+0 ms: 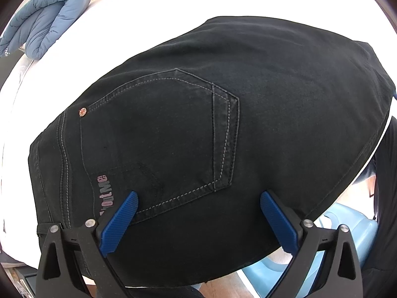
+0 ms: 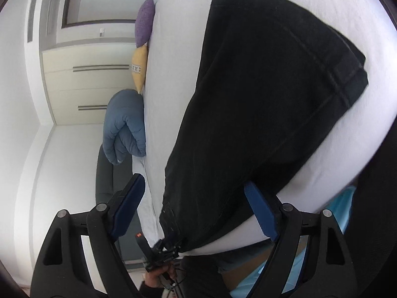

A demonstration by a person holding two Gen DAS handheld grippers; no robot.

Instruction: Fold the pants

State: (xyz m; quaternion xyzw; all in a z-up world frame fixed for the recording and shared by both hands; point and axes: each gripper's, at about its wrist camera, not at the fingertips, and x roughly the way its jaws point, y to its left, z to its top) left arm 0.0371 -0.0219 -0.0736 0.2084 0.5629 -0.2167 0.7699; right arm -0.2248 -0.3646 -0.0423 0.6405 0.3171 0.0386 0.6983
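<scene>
Left wrist view: black pants [image 1: 211, 124] lie flat on the white bed [image 1: 153, 22], seat side up, back pocket [image 1: 158, 139] facing the camera. Doubled over already, so the hem edges sit stacked and the bundle is short, probably ready for one more fold. Left gripper [image 1: 198, 203] points steeply down over the waist end, just below the pocket. Its blue fingers [image 1: 119, 223] are spread wide, one on each side of the pocket's lower corner, nothing pinched between them; whether the tips touch the cloth I cannot tell. Blue quilted jacket [image 1: 47, 17] lies well apart from the pants, at the bed's far corner.

Right wrist view: camera rolled sideways, so the bed [image 2: 178, 49] runs up the picture. Pants [image 2: 260, 99] stretch away from the gripper, hem end [image 2: 347, 74] farthest off. Right gripper [image 2: 196, 193] is tilted only slightly downward, fingers [image 2: 129, 206] wide apart and empty, straddling the near edge of the pants without pressing it. Looks like a reach toward that edge. Purple cushion [image 2: 145, 22] and yellow cushion [image 2: 139, 69] sit beyond the pants along the bed edge, jacket [image 2: 124, 126] beside them. The other gripper [image 2: 161, 250] shows at the pants' near end.
</scene>
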